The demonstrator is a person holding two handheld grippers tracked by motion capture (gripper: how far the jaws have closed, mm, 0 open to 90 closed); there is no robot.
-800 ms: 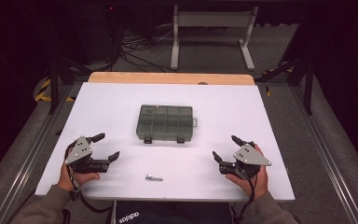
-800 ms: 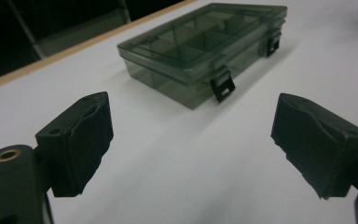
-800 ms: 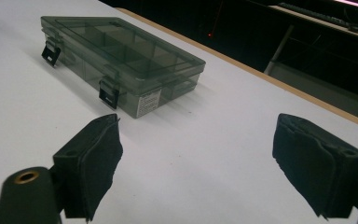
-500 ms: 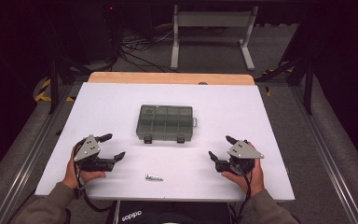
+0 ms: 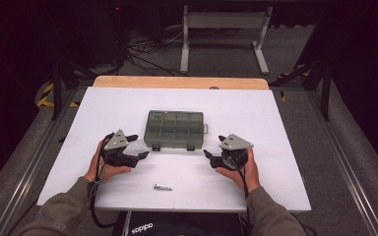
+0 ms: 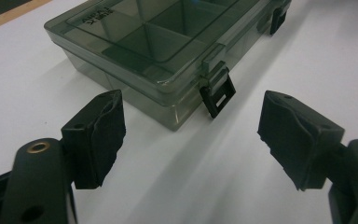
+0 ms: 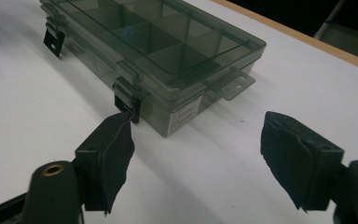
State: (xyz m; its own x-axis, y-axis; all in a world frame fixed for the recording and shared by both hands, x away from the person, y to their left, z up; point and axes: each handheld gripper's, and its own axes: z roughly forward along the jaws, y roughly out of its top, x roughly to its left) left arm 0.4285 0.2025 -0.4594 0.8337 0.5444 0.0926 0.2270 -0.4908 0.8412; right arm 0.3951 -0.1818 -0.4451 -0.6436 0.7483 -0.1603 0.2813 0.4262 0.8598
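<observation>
Lying flat near the middle of the white table (image 5: 275, 118): a smoky see-through compartment box (image 5: 175, 129), lid down, two black latches on its near edge. At the box's near left corner, the left gripper (image 5: 137, 147), jaws spread wide with nothing between them, pointed toward the left latch (image 6: 217, 94), close but not touching. At the near right corner, the right gripper (image 5: 210, 156), jaws likewise wide apart and empty, one pad just beside the right latch (image 7: 127, 100); contact impossible to tell. Nearer the table's front edge, between the two hands and apart from both grippers, a small metal part (image 5: 162, 187), too small to identify.
</observation>
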